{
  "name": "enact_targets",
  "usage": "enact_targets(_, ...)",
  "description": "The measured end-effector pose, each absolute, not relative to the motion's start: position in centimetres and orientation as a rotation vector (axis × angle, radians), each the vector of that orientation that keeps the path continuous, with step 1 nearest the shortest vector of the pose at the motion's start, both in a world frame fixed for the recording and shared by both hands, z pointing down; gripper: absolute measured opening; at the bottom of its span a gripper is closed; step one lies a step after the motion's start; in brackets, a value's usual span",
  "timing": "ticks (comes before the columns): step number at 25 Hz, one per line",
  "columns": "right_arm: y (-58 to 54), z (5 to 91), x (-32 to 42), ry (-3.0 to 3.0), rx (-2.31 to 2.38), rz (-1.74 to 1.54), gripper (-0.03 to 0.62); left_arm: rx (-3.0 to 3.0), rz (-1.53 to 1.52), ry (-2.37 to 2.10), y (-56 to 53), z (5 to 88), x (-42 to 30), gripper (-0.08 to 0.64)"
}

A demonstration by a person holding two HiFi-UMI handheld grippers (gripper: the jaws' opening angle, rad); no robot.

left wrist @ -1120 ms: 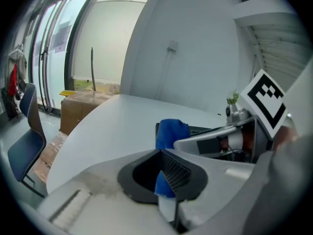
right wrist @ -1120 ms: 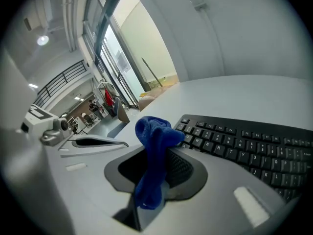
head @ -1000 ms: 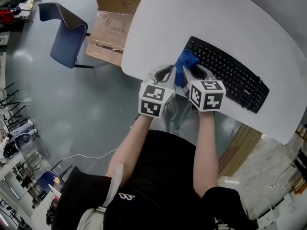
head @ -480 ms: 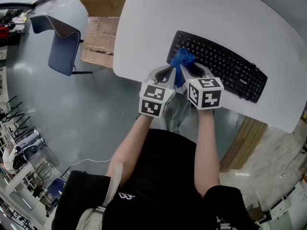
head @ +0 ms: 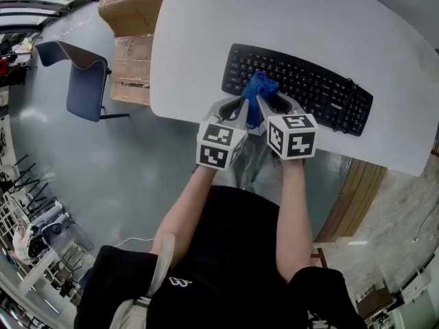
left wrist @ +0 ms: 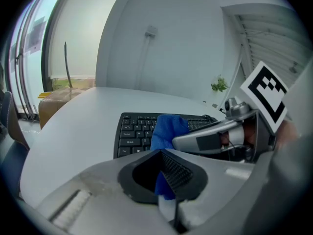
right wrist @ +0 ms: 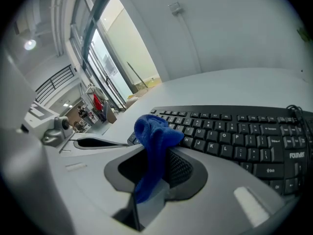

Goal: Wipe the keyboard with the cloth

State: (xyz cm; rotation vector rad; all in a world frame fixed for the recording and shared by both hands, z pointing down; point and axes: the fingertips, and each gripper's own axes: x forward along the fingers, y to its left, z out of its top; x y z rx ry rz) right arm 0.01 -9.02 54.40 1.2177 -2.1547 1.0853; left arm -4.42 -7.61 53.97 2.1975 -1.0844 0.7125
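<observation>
Side by side at the rounded white desk's (head: 199, 33) near edge, the left tongs (head: 235, 107) and right tongs (head: 276, 103) both pinch the soft, bunched blue cloth (head: 259, 90) over the flat black keyboard's (head: 319, 93) left-hand keys.

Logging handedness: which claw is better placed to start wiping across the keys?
Likely right. Both claws pinch the cloth, but the right claw sits nearer the keyboard's middle, with most keys stretching to its side; the left claw is by the left end.
</observation>
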Motion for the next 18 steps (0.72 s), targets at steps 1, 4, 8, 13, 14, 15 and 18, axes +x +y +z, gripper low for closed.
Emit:
enact_targets(1,-8.9,54.4,0.3,-2.152,1.227,1.089,0.101,2.201,0.719,-1.076,-7.5,54.0,-4.2,-0.002)
enact_targets(4,-8.7,54.4,1.5,-2.143,1.256,1.100,0.102,2.215,0.732,-1.053,-7.4,54.1,-3.3,-0.002)
enact_targets(8,-8.2,54.4,3.2,-2.130,1.296,1.117,0.101,2.242,0.746,-1.018,-7.2,54.0,-1.7,-0.002)
enact_targets(13,-7.5,54.5,5.5,-2.106,1.346,1.137,0.103,2.268,0.772,-0.963,-6.8,54.2,0.5,-0.002)
enact_targets(14,-7.4,54.5,6.0,-2.102,1.356,1.142,0.102,2.273,0.776,-0.954,-6.7,54.2,0.9,-0.002)
enact_targets(15,-7.2,54.5,6.4,-2.099,1.363,1.148,0.103,2.278,0.780,-0.944,-6.7,54.3,1.4,-0.002)
enact_targets(18,-6.7,54.6,7.7,-2.091,1.376,1.168,0.103,2.296,0.789,-0.911,-6.4,54.3,2.8,-0.002)
